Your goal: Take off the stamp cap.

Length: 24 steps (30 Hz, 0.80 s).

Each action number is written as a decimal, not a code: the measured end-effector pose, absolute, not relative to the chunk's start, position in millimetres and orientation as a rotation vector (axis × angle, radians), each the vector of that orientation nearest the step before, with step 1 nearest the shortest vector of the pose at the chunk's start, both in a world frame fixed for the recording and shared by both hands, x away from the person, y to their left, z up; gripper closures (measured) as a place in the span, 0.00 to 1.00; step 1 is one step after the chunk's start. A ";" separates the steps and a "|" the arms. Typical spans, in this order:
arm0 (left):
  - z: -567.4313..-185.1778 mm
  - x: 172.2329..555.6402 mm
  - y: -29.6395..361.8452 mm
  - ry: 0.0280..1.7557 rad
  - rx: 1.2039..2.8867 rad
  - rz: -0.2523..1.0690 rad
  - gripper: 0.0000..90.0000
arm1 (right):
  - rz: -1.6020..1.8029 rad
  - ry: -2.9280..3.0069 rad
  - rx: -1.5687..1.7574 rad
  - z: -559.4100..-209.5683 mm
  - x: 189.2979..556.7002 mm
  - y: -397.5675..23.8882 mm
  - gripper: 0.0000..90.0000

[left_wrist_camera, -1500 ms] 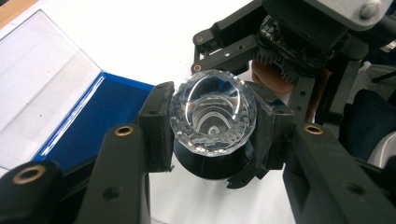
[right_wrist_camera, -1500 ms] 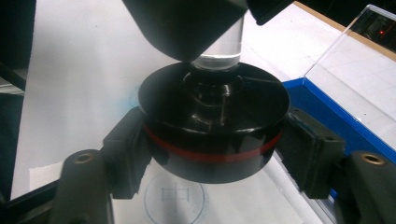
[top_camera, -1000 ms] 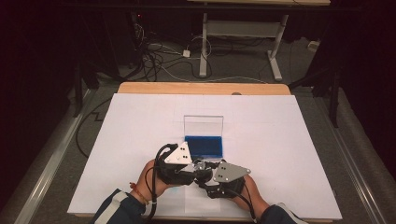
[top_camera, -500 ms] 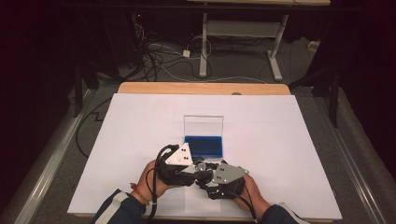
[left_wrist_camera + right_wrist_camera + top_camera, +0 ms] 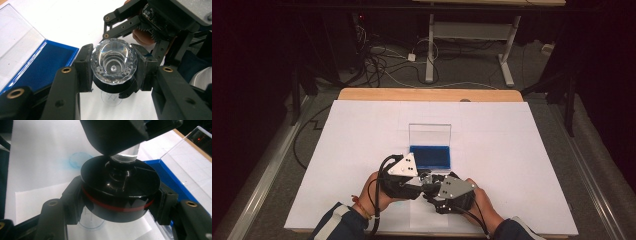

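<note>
My left gripper (image 5: 113, 66) is shut on a clear faceted crystal knob (image 5: 114, 63), seen end-on between its black jaws. The knob stands on a round black base with a red band (image 5: 120, 191), and my right gripper (image 5: 117, 202) is shut on that base. From above, both grippers, left (image 5: 404, 177) and right (image 5: 447, 192), meet near the front edge of the white table (image 5: 522, 150), just in front of the blue case (image 5: 430, 156). The left gripper's jaw hides the top of the knob in the right gripper view.
The blue-lined case (image 5: 42, 66) lies open with its clear lid (image 5: 429, 134) standing up behind it. A faint blue ring mark (image 5: 78, 160) and a paper sheet (image 5: 37, 197) lie on the table under the grippers. Cables and table legs (image 5: 432, 45) are beyond the far edge.
Both hands and grippers have shifted very slightly; they stay joined around the knob and base in front of the case.
</note>
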<state>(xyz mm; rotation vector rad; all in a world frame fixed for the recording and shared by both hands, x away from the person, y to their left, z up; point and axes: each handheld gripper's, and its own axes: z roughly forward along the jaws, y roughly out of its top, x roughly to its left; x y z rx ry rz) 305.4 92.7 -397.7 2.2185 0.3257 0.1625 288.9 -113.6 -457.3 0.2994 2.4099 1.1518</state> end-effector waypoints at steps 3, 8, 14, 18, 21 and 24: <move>-397.2 305.2 93.5 0.319 2.214 0.161 0.60 | 1.145 2.407 0.292 -456.9 288.2 -113.7 0.43; -395.7 300.4 90.5 0.306 2.223 0.201 0.61 | 1.196 2.432 0.300 -456.4 289.3 -115.6 0.43; -395.5 296.9 87.3 0.295 2.235 0.247 0.61 | 1.219 2.454 0.323 -457.1 290.9 -115.5 0.43; -396.3 297.4 87.4 0.301 2.234 0.240 0.61 | 1.217 2.459 0.330 -458.3 291.3 -116.0 0.43; -397.1 297.0 86.7 0.302 2.234 0.246 0.61 | 1.224 2.466 0.336 -458.3 291.8 -116.2 0.43; -398.0 296.2 85.6 0.303 2.226 0.251 0.61 | 1.232 2.482 0.353 -459.0 292.5 -116.6 0.43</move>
